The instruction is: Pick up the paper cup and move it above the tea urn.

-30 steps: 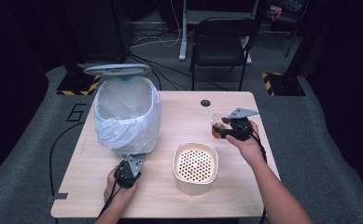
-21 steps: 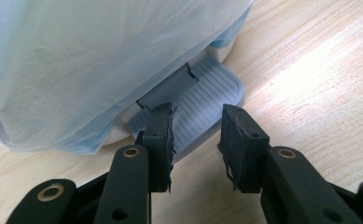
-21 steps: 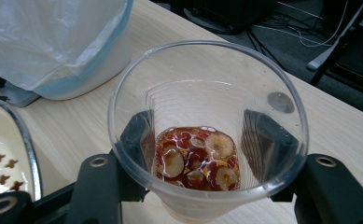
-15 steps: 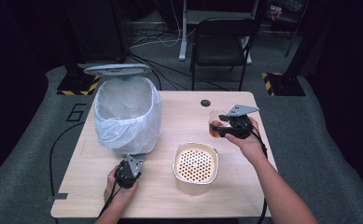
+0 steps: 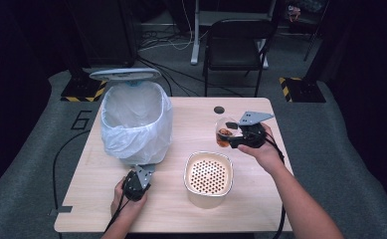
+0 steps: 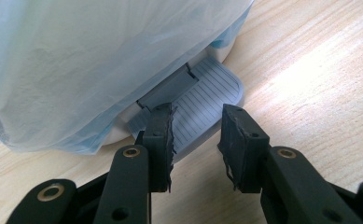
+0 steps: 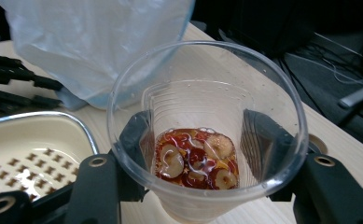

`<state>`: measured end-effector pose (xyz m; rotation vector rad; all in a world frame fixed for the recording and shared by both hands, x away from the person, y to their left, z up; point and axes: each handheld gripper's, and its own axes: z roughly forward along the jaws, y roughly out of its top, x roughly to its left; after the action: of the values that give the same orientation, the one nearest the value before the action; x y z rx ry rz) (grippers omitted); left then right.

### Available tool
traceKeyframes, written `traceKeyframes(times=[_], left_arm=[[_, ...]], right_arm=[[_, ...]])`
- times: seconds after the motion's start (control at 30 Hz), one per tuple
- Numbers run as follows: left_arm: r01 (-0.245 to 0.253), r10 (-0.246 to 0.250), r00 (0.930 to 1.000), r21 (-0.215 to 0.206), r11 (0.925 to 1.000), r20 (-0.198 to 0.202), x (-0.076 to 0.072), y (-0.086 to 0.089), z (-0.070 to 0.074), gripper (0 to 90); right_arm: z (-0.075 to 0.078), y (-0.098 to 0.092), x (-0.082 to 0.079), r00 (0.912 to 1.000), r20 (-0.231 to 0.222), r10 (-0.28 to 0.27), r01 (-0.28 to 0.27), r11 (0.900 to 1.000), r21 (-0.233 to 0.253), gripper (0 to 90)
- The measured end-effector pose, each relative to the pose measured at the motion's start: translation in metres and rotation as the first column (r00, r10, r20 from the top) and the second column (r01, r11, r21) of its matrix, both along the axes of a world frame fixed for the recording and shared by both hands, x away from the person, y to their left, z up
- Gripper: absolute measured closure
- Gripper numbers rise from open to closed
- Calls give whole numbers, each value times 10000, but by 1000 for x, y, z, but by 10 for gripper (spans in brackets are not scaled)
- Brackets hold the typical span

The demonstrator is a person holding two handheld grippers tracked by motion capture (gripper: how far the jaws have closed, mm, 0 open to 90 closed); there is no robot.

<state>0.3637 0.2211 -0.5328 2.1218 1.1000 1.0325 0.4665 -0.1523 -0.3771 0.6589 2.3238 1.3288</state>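
Right gripper (image 7: 195, 154) grasped a clear plastic cup (image 7: 207, 130) of amber liquid with sliced fruit; left gripper (image 6: 195, 140) fingers sat released at the bin's ribbed pedal (image 6: 202, 105).

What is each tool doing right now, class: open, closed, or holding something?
Left tool: open, holding nothing, jaws at the bin's pedal.
Right tool: closed on the clear plastic cup.

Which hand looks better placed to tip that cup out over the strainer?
The right. Its gripper already clamps the clear cup of amber liquid and sliced fruit, near the perforated strainer bowl. The left gripper is open at the bin's foot pedal, probably to hold the lid up.
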Motion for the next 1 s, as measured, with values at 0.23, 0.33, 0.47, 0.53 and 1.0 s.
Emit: traceKeyframes(times=[0.23,0.33,0.47,0.53,1.0], left_arm=[[-5,5,10000,2,10000,5,0,0,0,644],[-3,3,10000,14,10000,7,0,0,0,644],[-3,3,10000,14,10000,9,0,0,0,644],[-8,8,10000,6,10000,14,0,0,0,644],[-2,2,10000,21,10000,8,0,0,0,644]], right_arm=[[4,6,-2,9953,192,950,-954,9953,183,447],[5,7,-3,9934,166,1136,-1140,9931,276,448],[6,8,-5,9872,454,1529,-1539,9879,183,449],[6,10,-7,9839,614,1681,-1685,9857,13,449],[10,11,-16,9685,1528,1965,-1878,9797,-699,471]])
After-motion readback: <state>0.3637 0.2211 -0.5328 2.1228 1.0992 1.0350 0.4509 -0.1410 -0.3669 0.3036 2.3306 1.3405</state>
